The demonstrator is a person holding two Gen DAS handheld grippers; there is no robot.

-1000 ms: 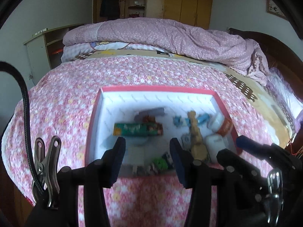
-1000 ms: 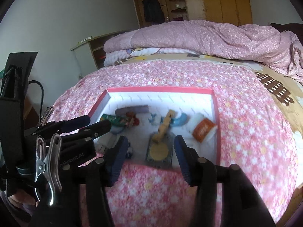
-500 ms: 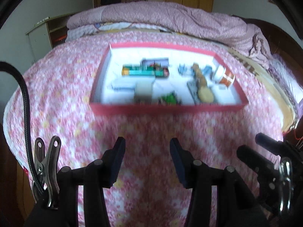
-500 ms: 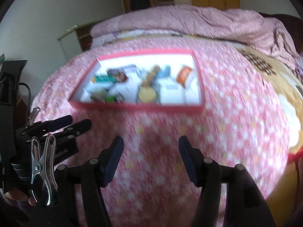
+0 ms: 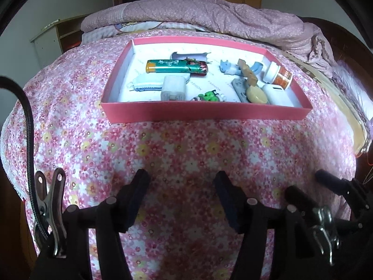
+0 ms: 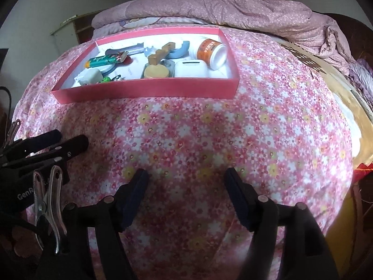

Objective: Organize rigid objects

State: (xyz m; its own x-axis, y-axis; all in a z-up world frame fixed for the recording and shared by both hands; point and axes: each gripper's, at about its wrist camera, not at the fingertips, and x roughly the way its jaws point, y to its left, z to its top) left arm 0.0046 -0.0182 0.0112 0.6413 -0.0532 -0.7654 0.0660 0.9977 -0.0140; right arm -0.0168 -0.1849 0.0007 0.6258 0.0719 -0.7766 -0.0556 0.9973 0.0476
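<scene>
both tongs hang wide and hold nothing — the left tongs (image 5: pixel 180 196) and the right tongs (image 6: pixel 186 193) hover low over the flowered bedspread (image 5: pixel 186 144), well short of the red tray (image 5: pixel 205 113) that sits further up the bed.

every loose piece in view lies inside that tray: a green lighter (image 5: pixel 177 66) toward the far left, a white charger block (image 5: pixel 173 91) near the front wall, a small green toy (image 5: pixel 209 95) just beside it, a white case (image 6: pixel 190 68) at the front right with an orange-labelled white bottle (image 6: pixel 211 51) on its side just behind, and a tan wooden piece (image 6: pixel 160 53) in the middle leaning over a round tan disc (image 6: pixel 156 72).

judging by this, the sorting looks close to finished, or a fresh pick is about to start; which one, the frames don't settle.

if another piece is to be moved, the sound way is to come in from above the front wall rather than through it, keep the pads spread until they straddle one item only, and choose something with clear sides — the bottle or the charger block — since the middle pieces touch and could drag each other. the soft bed may let the tray tip under a push, so press lightly.
</scene>
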